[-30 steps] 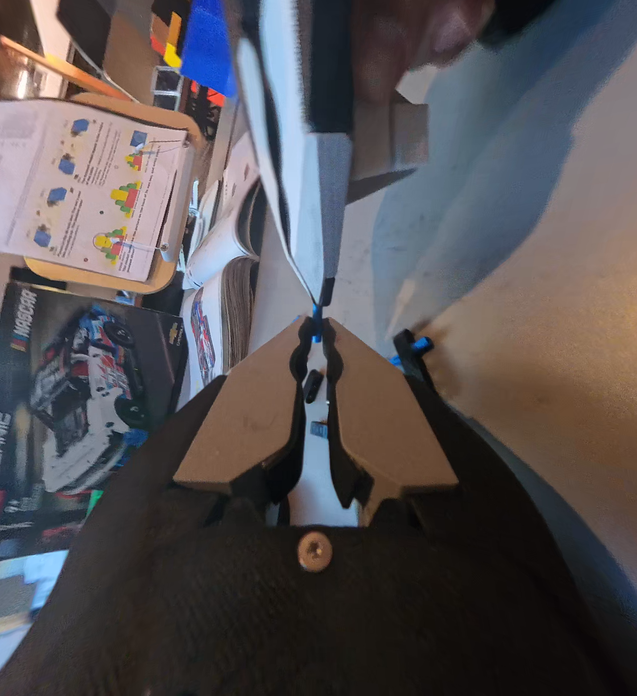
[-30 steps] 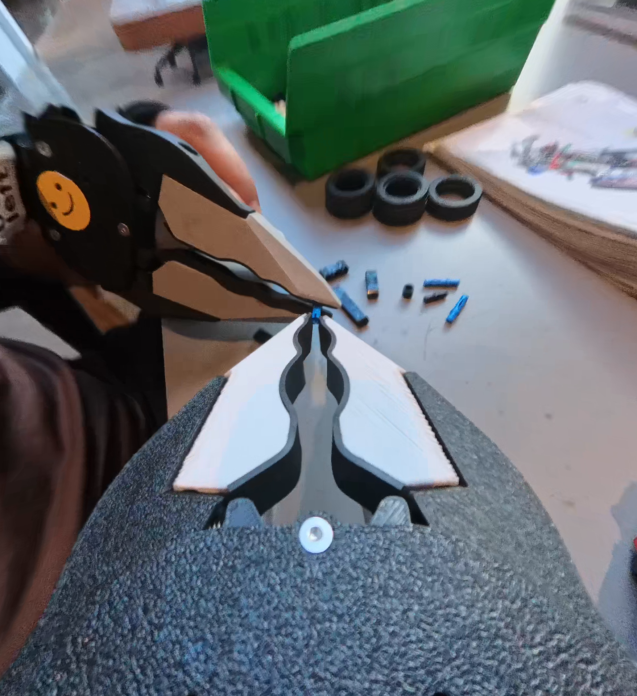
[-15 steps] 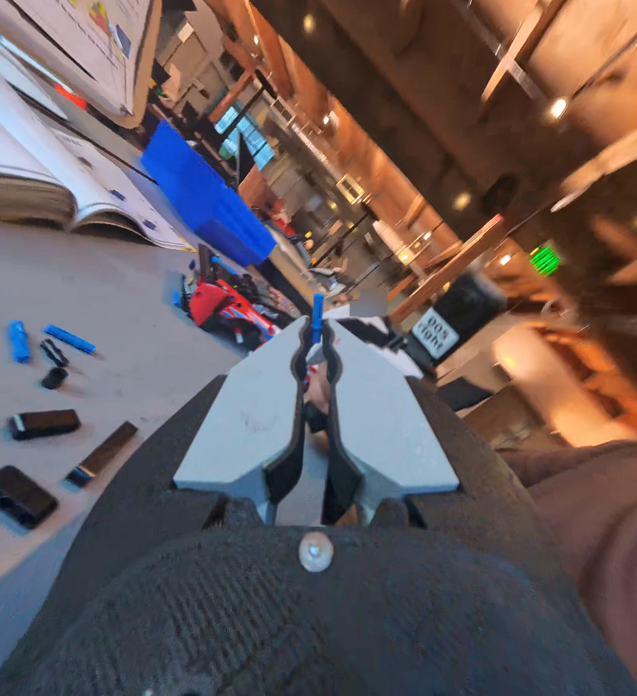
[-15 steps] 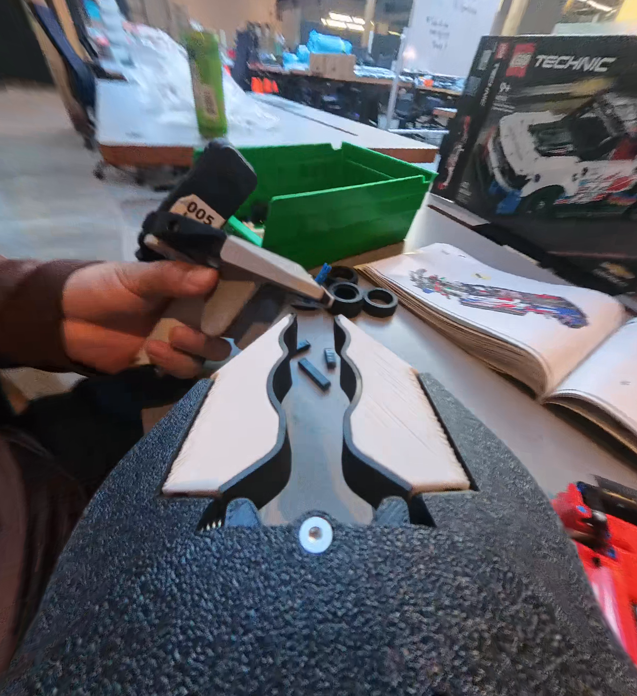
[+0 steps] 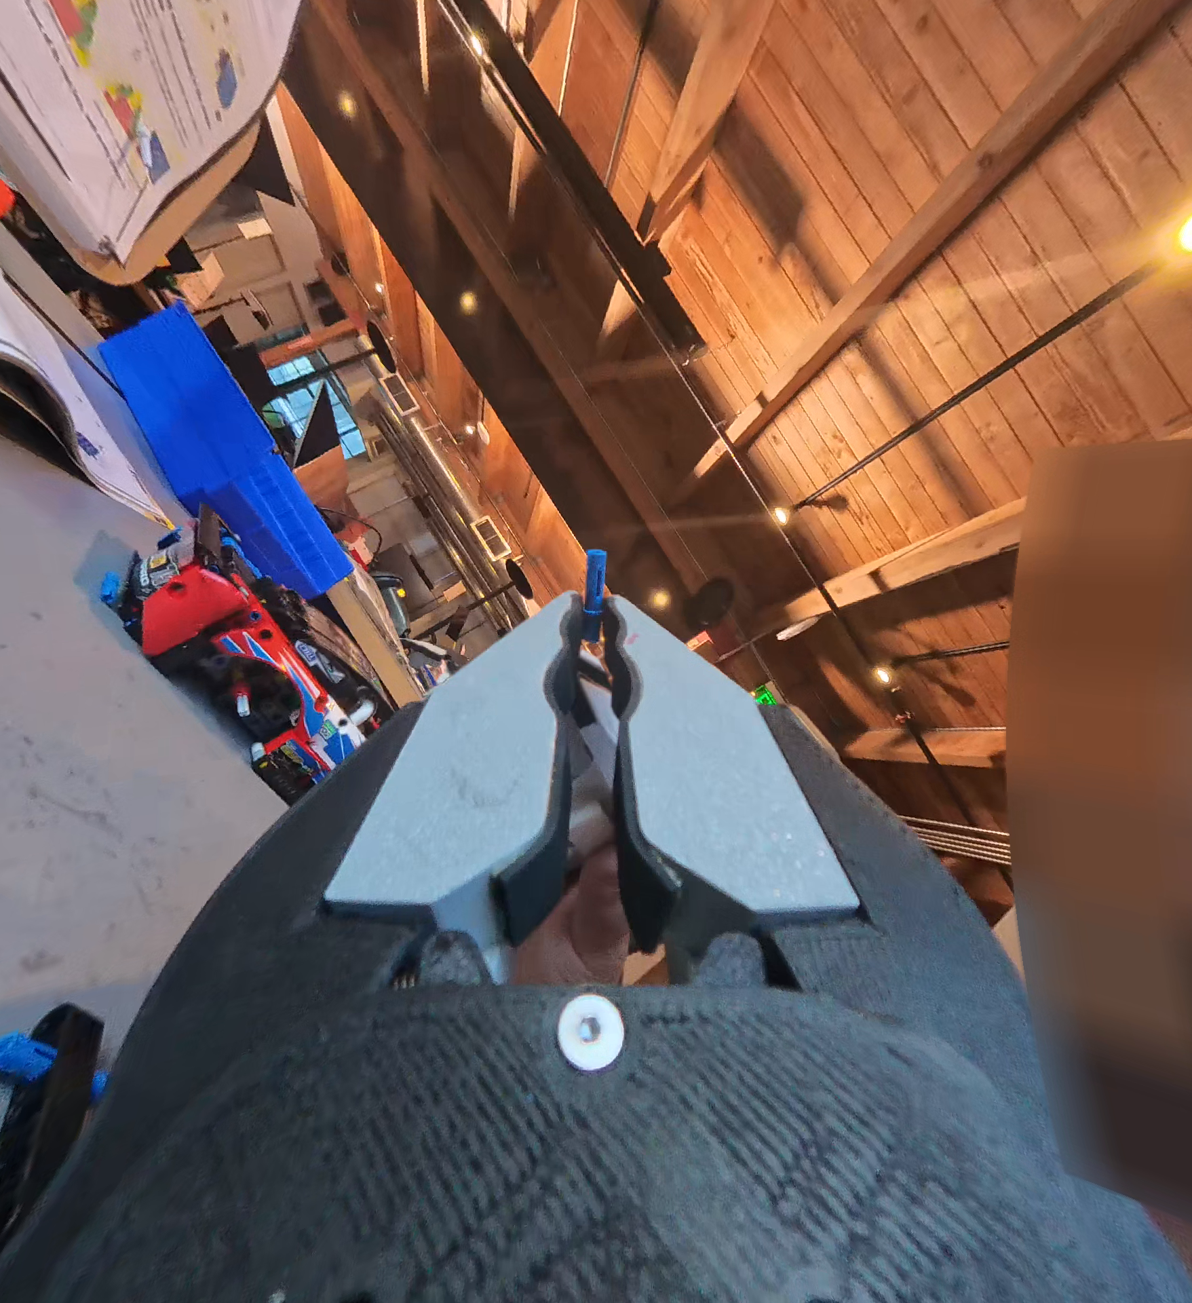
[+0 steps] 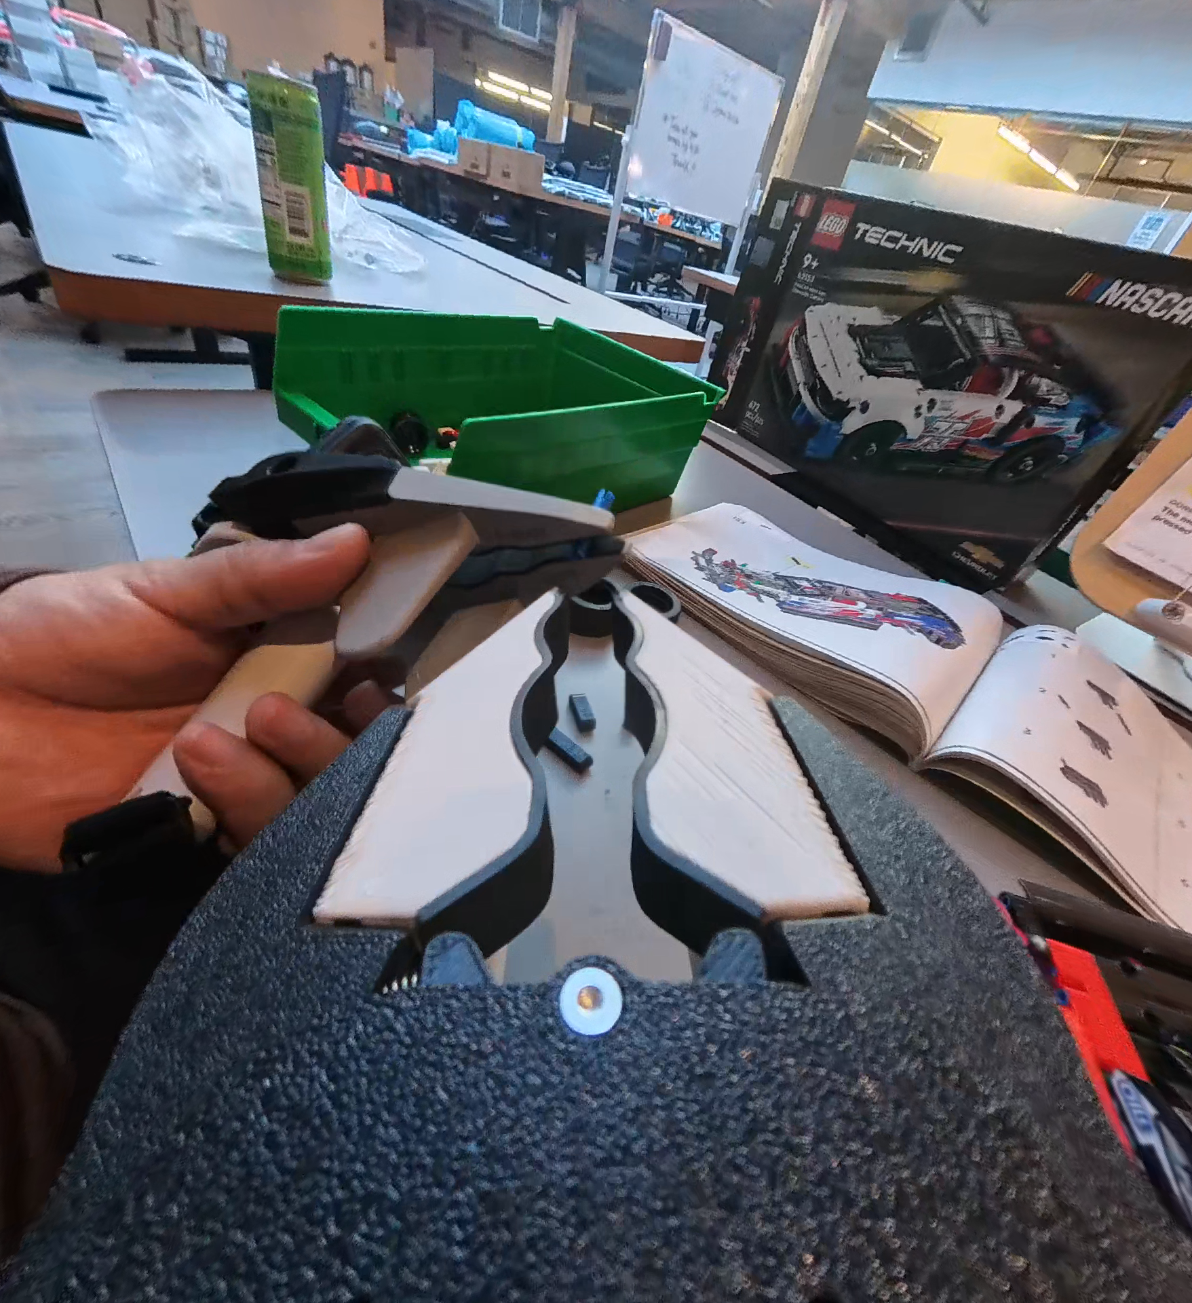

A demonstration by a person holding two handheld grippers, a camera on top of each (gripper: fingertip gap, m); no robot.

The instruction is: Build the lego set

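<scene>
My left gripper point(image 5: 591, 615) is shut on a small blue pin point(image 5: 594, 582) that sticks out past its tips, and it is tilted up toward the ceiling. In the right wrist view a hand holds the left gripper point(image 6: 596, 539) above the table, with the blue pin point(image 6: 603, 497) at its tip. My right gripper point(image 6: 589, 599) is open and empty, just below and behind the left gripper's tips. Small black pieces point(image 6: 581, 711) lie on the table between its fingers. The partly built red car point(image 5: 226, 634) sits on the table; it also shows in the right wrist view point(image 6: 1107, 1022).
A green bin point(image 6: 564, 451) stands behind the grippers, with black tyres point(image 6: 660, 603) in front of it. An open instruction book point(image 6: 825, 634) and the set's box point(image 6: 966, 381) lie to the right. A blue bin point(image 5: 226, 451) stands beyond the car. A black beam point(image 5: 36, 1100) lies at the lower left. Left and right tips are no more than a few centimetres apart. The partly built red car point(image 5: 226, 634) is about equally far from each gripper, around 20 centimetres.
Both grippers met on the blue pin a second ago. The right gripper has opened and pulled back. The left gripper has kept the pin, lifted off the table and turned upward.
</scene>
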